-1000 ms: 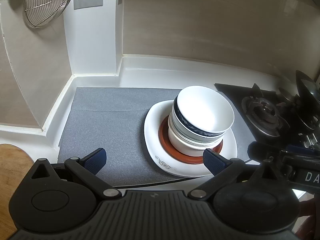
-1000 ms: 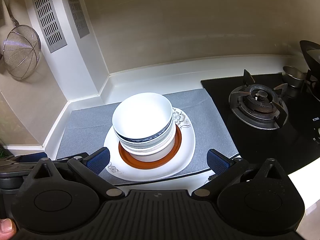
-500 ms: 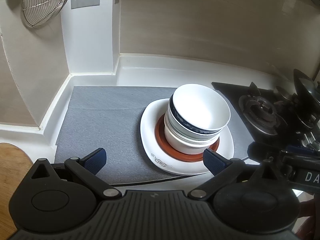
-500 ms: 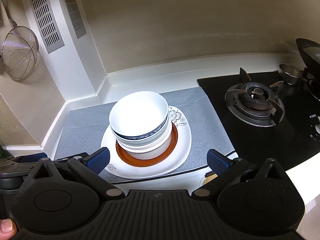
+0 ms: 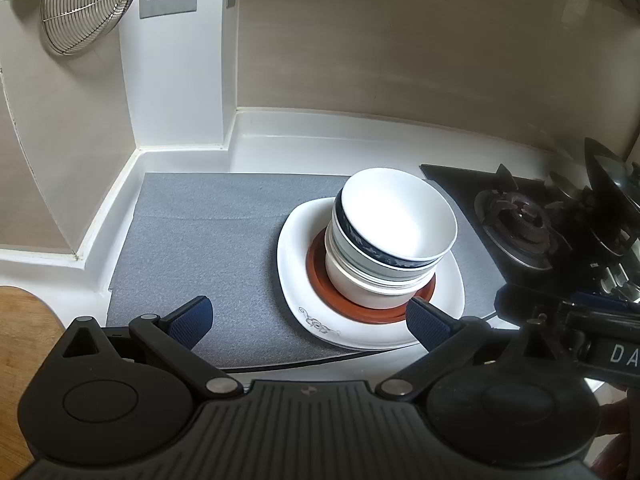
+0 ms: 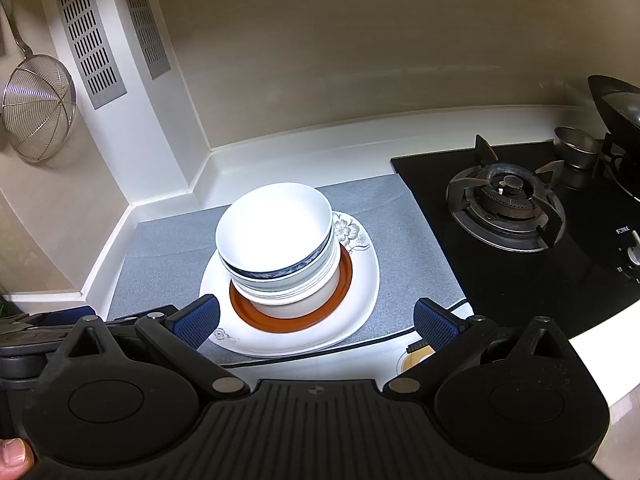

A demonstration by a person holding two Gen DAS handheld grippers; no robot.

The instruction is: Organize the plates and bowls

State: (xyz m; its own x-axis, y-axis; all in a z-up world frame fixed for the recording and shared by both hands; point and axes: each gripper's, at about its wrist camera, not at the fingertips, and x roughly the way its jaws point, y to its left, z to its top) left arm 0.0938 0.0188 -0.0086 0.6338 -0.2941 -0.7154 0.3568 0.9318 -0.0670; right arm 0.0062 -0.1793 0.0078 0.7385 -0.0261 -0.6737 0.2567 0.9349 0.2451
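Left gripper [image 5: 308, 322]: jaws spread wide, nothing between the blue pads, held at the lower edge of the left wrist view. Right gripper [image 6: 316, 322]: jaws likewise spread and empty, at the lower edge of the right wrist view; a fingertip [image 6: 14, 454] shows at lower left of that frame.

Just beyond both grippers, at frame centre, a grey mat [image 5: 208, 232] covers the white counter [image 5: 320, 140]. On the mat rests a white plate [image 5: 296, 280] with a floral motif near its edge. A red-brown plate [image 5: 320, 280] lies on it. A stack of bowls [image 5: 384, 248] stands on the red-brown plate; the uppermost bowl is white inside, and a blue-patterned rim shows beneath it.

To the right of the mat: a black gas hob [image 6: 508, 204] with burner. Upper left, farthest: a wire strainer [image 6: 38, 106] hangs on the wall beside vent grilles [image 6: 90, 28].
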